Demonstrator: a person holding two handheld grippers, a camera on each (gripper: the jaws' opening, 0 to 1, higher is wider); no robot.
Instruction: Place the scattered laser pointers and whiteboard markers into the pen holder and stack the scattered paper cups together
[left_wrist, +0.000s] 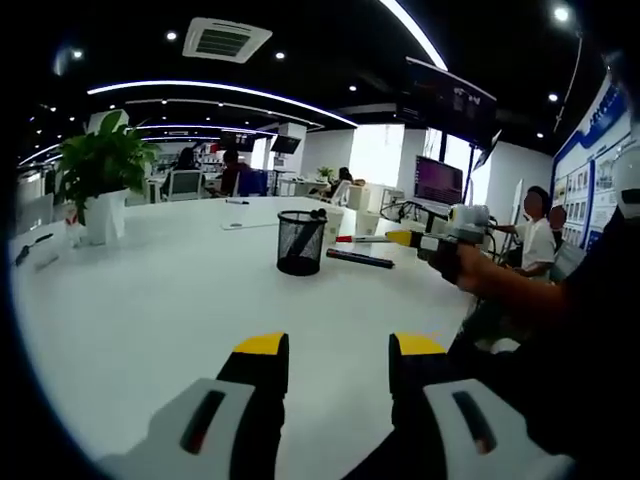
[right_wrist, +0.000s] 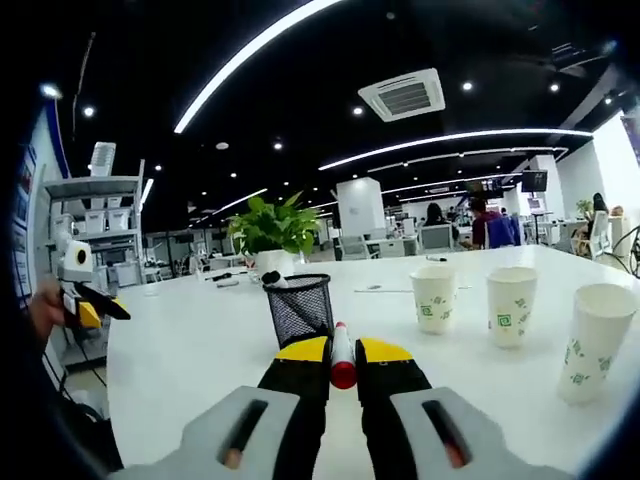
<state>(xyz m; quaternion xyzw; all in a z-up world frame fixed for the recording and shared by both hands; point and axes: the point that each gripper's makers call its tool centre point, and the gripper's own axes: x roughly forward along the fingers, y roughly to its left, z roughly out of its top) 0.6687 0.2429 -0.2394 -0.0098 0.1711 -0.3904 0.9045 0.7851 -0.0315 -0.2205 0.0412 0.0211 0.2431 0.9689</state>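
Right gripper (right_wrist: 343, 352) nearest, jaws clamped on a red-capped whiteboard marker (right_wrist: 342, 358), held just short of the black mesh pen holder (right_wrist: 302, 308), which already carries one pen. Step in hand, by the look of it: delivering this marker. Next move calls for lifting over the rim, tipping upright, releasing. Beyond, three paper cups (right_wrist: 512, 305) standing apart on the white table (right_wrist: 180, 350), unstacked. Left gripper (left_wrist: 338, 347) jaws parted, empty, low over the table. Farther out, a dark marker (left_wrist: 359, 258) lying beside the holder. Potted plant (left_wrist: 100, 175) at far edge.
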